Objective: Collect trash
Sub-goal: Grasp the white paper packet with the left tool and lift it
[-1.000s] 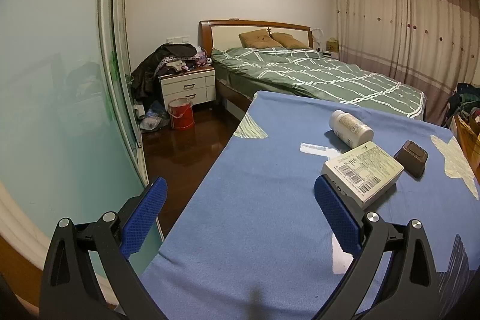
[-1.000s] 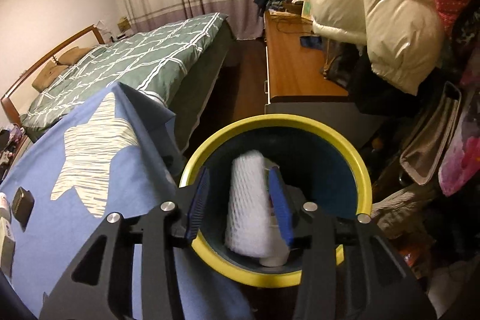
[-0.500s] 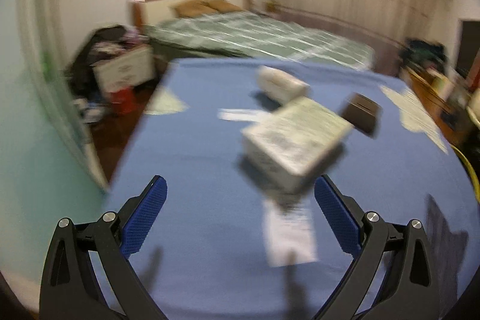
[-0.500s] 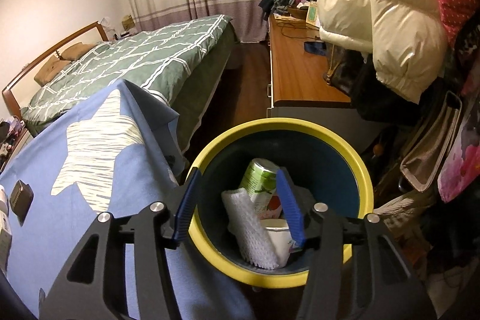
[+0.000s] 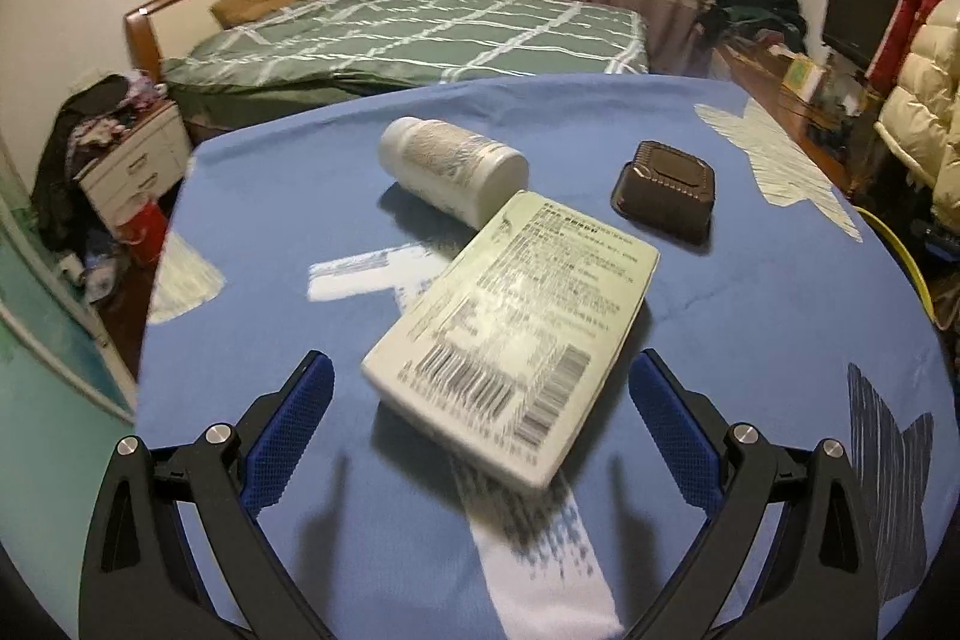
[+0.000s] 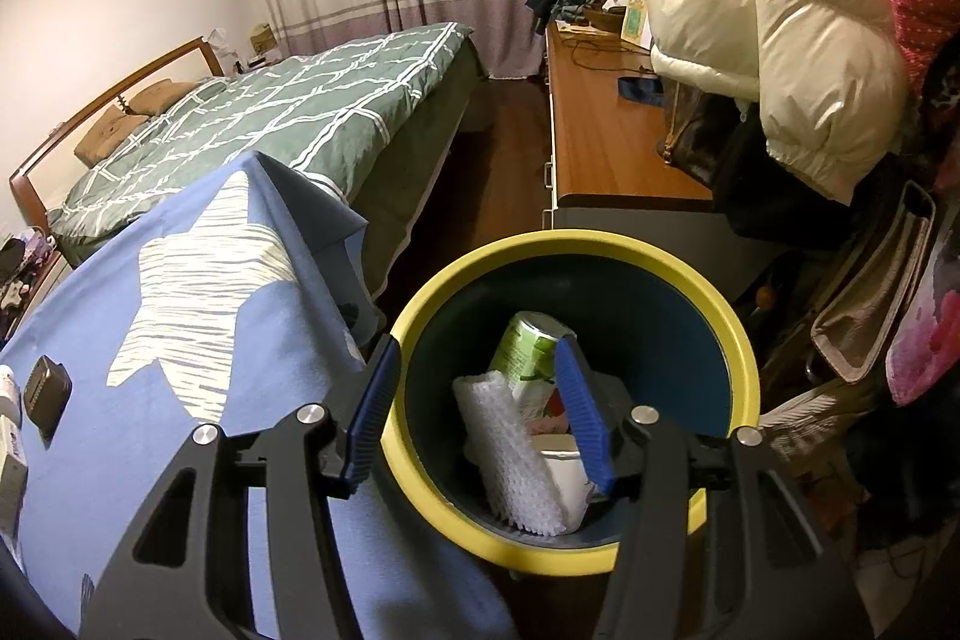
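Observation:
In the left wrist view my left gripper [image 5: 480, 412] is open over the blue tablecloth [image 5: 252, 196], its jaws on either side of a white box with a barcode label [image 5: 510, 334]. Behind the box lie a white bottle [image 5: 450, 169] on its side and a small brown tray [image 5: 666, 190]. In the right wrist view my right gripper [image 6: 477, 409] is open and empty above a yellow-rimmed bin [image 6: 678, 274]. Inside the bin lie a white foam net [image 6: 516, 454], a green can [image 6: 531, 358] and a white container [image 6: 567, 472].
A green-quilted bed [image 5: 420, 34] stands beyond the table. A wooden dresser [image 6: 600, 130] with hanging coats [image 6: 768, 16] and bags is right of the bin. A white nightstand [image 5: 135, 160] and a red bucket [image 5: 147, 232] are on the floor at left.
My right gripper opened and let the white foam net drop into the bin. My left gripper swung right and moved in over the white box.

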A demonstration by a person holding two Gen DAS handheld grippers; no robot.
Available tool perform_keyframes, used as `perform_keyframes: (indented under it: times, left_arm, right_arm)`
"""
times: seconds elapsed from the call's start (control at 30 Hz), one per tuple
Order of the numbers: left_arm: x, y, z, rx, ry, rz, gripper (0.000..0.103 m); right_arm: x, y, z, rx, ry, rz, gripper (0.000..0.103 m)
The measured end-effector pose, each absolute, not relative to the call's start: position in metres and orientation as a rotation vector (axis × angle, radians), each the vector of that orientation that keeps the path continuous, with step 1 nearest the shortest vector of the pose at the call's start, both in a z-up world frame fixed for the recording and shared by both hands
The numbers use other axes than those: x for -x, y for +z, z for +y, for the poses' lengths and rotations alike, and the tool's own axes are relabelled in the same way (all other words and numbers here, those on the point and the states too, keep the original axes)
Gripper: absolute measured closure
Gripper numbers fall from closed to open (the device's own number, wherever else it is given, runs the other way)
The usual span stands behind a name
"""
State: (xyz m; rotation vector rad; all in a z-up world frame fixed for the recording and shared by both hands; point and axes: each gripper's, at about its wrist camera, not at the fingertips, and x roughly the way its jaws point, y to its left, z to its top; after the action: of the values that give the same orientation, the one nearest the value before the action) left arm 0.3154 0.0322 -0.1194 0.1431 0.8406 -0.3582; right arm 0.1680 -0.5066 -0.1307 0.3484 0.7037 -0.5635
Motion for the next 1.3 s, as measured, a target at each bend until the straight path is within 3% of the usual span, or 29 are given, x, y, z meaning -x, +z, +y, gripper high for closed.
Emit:
perform_keyframes:
  times: [0.3, 0.8, 1.0, 1.1, 1.3]
  left_arm:
    - [-0.308, -0.125, -0.004, -0.192, -0.576, 0.877, 0.005]
    - [-0.347, -0.124, -0.044, -0.250, -0.440, 0.975, 0.005]
    - [-0.362, -0.133, -0.055, -0.274, -0.431, 1.030, 0.016]
    - [-0.370, -0.138, -0.055, -0.261, -0.427, 1.062, 0.028]
    - [-0.364, -0.135, -0.060, -0.237, -0.428, 1.052, 0.031]
  right_arm:
    - [-0.170, -0.132, -0.505, -0.347, -0.557, 0.712, 0.051]
    - [-0.170, -0.132, -0.504, -0.348, -0.547, 0.711, 0.049]
    - [-0.172, -0.132, -0.503, -0.351, -0.536, 0.714, 0.048]
    - [-0.173, -0.132, -0.504, -0.354, -0.529, 0.715, 0.048]
    - [-0.174, -0.133, -0.505, -0.358, -0.513, 0.715, 0.048]
